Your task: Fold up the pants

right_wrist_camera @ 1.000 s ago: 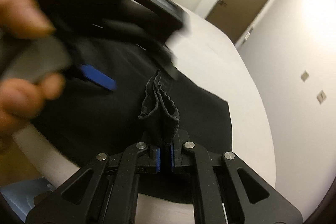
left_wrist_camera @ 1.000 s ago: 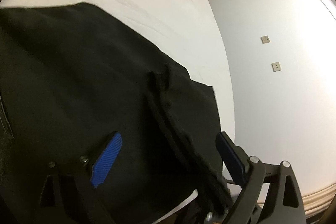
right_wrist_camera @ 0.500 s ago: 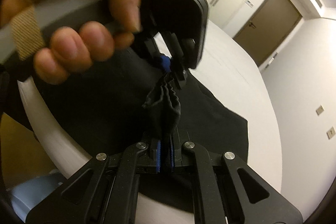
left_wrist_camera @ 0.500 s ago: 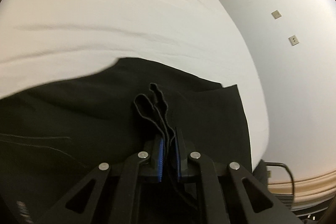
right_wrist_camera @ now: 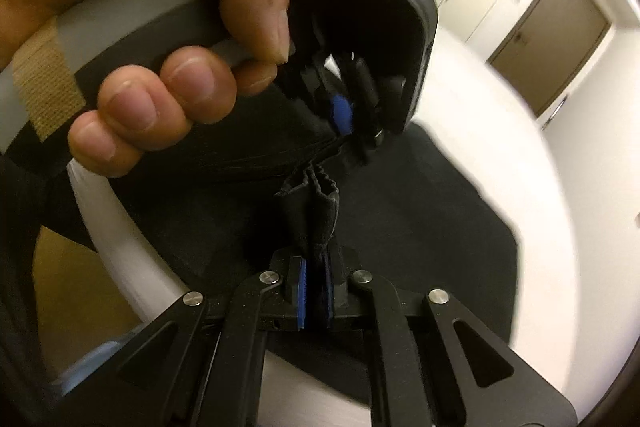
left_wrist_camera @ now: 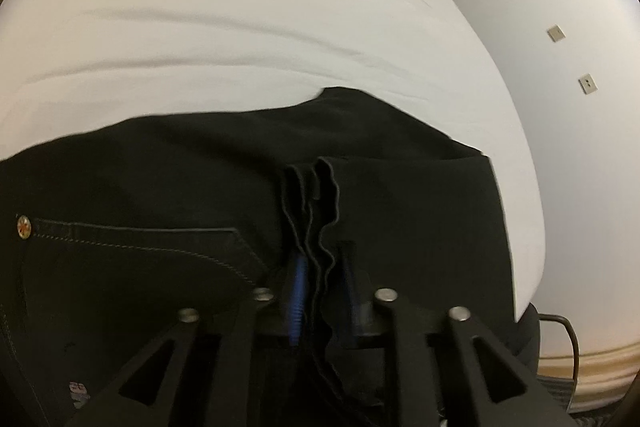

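Observation:
Black pants (left_wrist_camera: pixel 168 187) lie on a white bed (left_wrist_camera: pixel 240 27), with a stitched pocket and a rivet (left_wrist_camera: pixel 23 227) at the left. My left gripper (left_wrist_camera: pixel 320 267) is shut on a bunched edge of the pants. In the right wrist view my right gripper (right_wrist_camera: pixel 316 287) is shut on a nearby fold of the same pants (right_wrist_camera: pixel 420 227). The left gripper (right_wrist_camera: pixel 352 115) shows there just beyond it, held by a hand (right_wrist_camera: pixel 160 39), its blue pad clamped on the cloth. Both hold the fabric lifted a little above the bed (right_wrist_camera: pixel 520 167).
A white wall (left_wrist_camera: pixel 580 107) with two small plates (left_wrist_camera: pixel 586 83) runs along the bed's right side. A brown door (right_wrist_camera: pixel 552 39) stands at the far end. A cable (left_wrist_camera: pixel 568 339) hangs at the bed's lower right corner. A blue object (right_wrist_camera: pixel 92 363) sits below the bed edge.
My left gripper went from open over the pants to shut on the bunched edge, close to my right gripper. The right gripper kept its hold throughout.

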`<state>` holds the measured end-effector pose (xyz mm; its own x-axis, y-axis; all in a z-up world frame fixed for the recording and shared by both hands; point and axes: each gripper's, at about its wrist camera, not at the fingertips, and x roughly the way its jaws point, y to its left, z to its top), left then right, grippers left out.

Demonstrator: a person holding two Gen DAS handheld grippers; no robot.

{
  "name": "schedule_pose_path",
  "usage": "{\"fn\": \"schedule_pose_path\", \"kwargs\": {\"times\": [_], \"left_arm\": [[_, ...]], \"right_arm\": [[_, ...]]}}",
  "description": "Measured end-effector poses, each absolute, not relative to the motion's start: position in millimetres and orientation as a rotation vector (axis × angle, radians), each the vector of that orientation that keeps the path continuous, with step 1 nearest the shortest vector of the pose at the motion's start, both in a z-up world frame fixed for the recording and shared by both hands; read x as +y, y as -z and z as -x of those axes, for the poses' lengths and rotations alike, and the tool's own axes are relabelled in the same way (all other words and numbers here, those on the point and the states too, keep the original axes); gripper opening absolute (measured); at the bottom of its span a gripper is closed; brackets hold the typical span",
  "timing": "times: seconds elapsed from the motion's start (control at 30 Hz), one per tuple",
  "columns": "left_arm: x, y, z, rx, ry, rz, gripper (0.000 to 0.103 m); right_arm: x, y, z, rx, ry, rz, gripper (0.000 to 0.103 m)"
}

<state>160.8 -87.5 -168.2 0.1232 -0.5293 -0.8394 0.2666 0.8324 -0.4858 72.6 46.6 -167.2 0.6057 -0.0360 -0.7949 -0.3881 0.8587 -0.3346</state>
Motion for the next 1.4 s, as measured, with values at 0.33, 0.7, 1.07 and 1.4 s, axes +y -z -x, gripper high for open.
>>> {"fn": "schedule_pose_path", "kwargs": {"times": [0.33, 0.7, 1.07, 1.4], "left_arm": [[-75.3, 119.6, -119.9, 1.113, 0.466, 0.094, 0.044], [-116.1, 150.6, -54.2, 1.143, 0.516, -0.072, 0.040], [-88.7, 160.1, -45.0, 1.148, 0.466, -0.056, 0.041], [-71.3, 161.4, -35.1, 1.130, 0.465, -0.040, 0.041]], "right_arm": [[-75.5, 133.2, -59.1, 1.012, -0.421, -0.074, 0.066], [-299.0, 160.1, -138.1, 1.035, -0.465, -0.818, 0.029], [-337.1, 262.9, -218.0, 1.109, -0.459, -0.947, 0.025], [-297.6, 252.3, -118.1, 1.178, -0.555, -0.891, 0.025]]}}
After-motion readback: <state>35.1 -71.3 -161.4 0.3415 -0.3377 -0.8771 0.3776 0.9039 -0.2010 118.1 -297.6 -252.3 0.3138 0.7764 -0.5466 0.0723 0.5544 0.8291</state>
